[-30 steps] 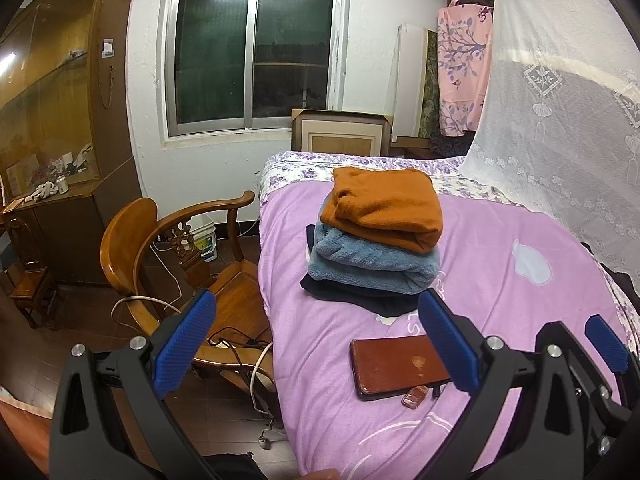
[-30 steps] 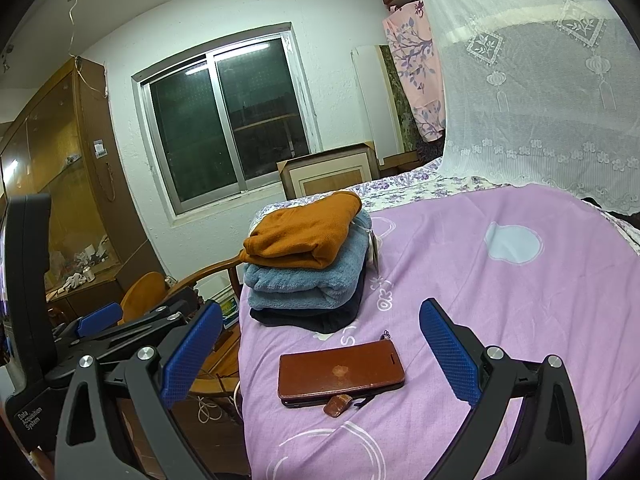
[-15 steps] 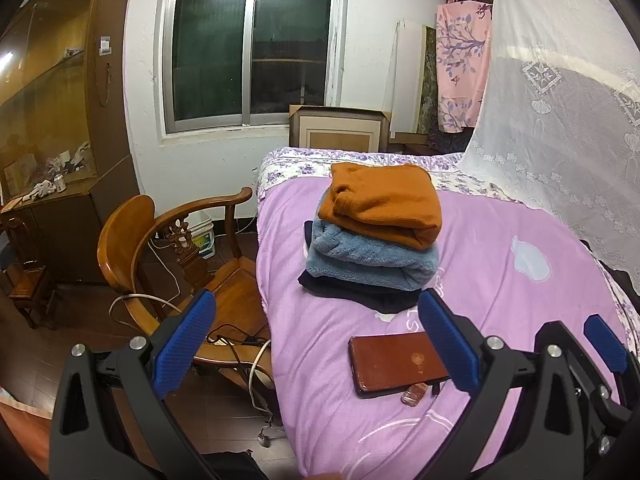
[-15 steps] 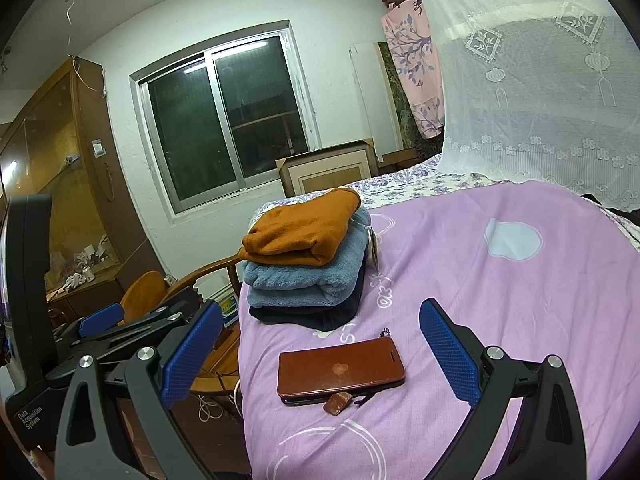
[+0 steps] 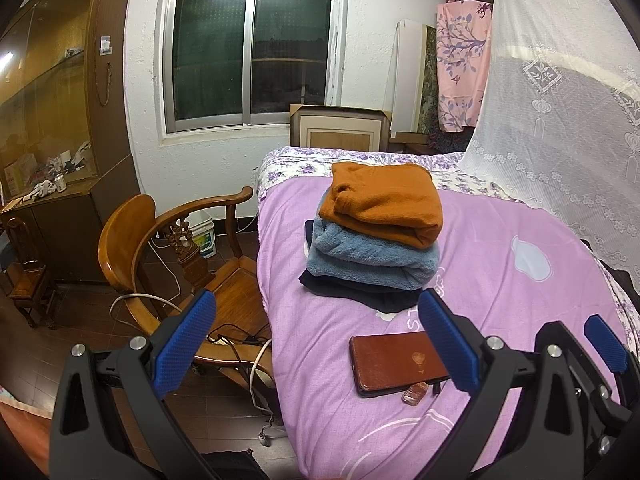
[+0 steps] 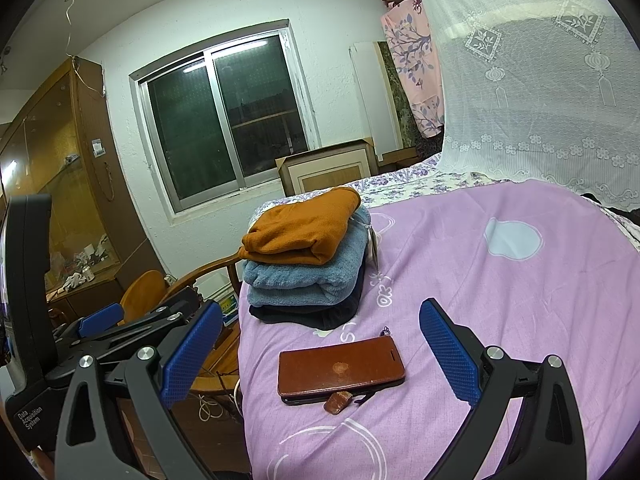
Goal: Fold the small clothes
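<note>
From the left wrist camera, the left gripper hovers above the near left edge of the bed, its blue-padded jaws spread wide with nothing between them. One finger hangs over the floor beside a wooden armchair, the other over the purple bedspread. On that bedspread sits a stack of three folded clothes: an orange garment on top, a blue fleece garment under it, and a dark garment at the bottom. The stack stands well ahead of the gripper, toward the head of the bed. Nearer, a brown phone case lies flat on the cover, just beside the right finger. The tip of the right gripper shows at the lower right edge. A white lace curtain drapes over the right side of the bed, and a window is set in the back wall.

From the right wrist camera, the right gripper also hangs with its jaws wide apart and empty, over the bedspread. The phone case lies between the two fingers and touches neither. The folded stack, with the orange garment uppermost, rests beyond it near the bed's left edge. The left gripper appears at the lower left, beside the bed.
</note>
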